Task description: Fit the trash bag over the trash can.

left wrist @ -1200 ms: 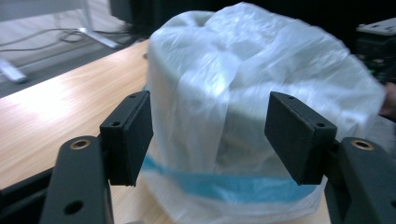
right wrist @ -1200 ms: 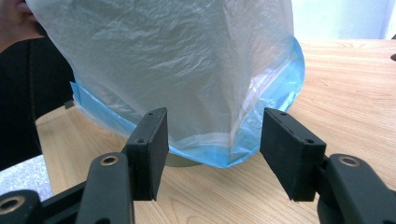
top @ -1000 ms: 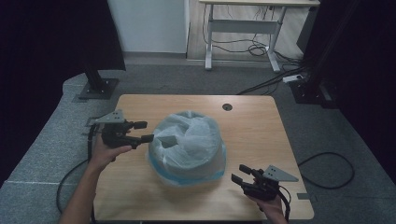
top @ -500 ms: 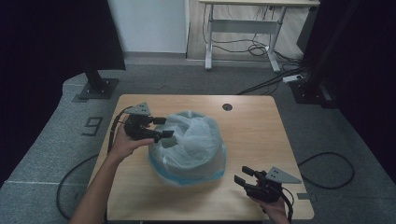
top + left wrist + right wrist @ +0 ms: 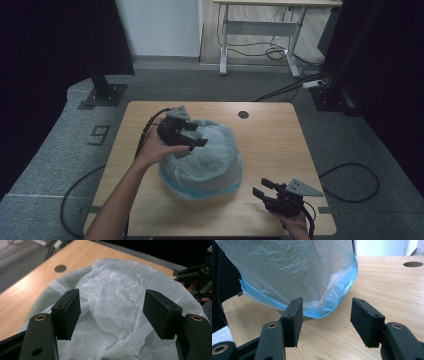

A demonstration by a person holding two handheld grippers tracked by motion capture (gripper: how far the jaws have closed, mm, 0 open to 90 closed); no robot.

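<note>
left gripper (image 5: 196, 138) hovering over the top of the plastic bag (image 5: 210, 160) mid-table, jaws wide apart with nothing pinched, right gripper (image 5: 265, 188) parked near the bag's blue edge, jaws gaping too, holding nothing

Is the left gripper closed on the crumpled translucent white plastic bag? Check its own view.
No: the left gripper has both jaws standing apart above the crumpled translucent white plastic bag, neither pressing on it.
</note>
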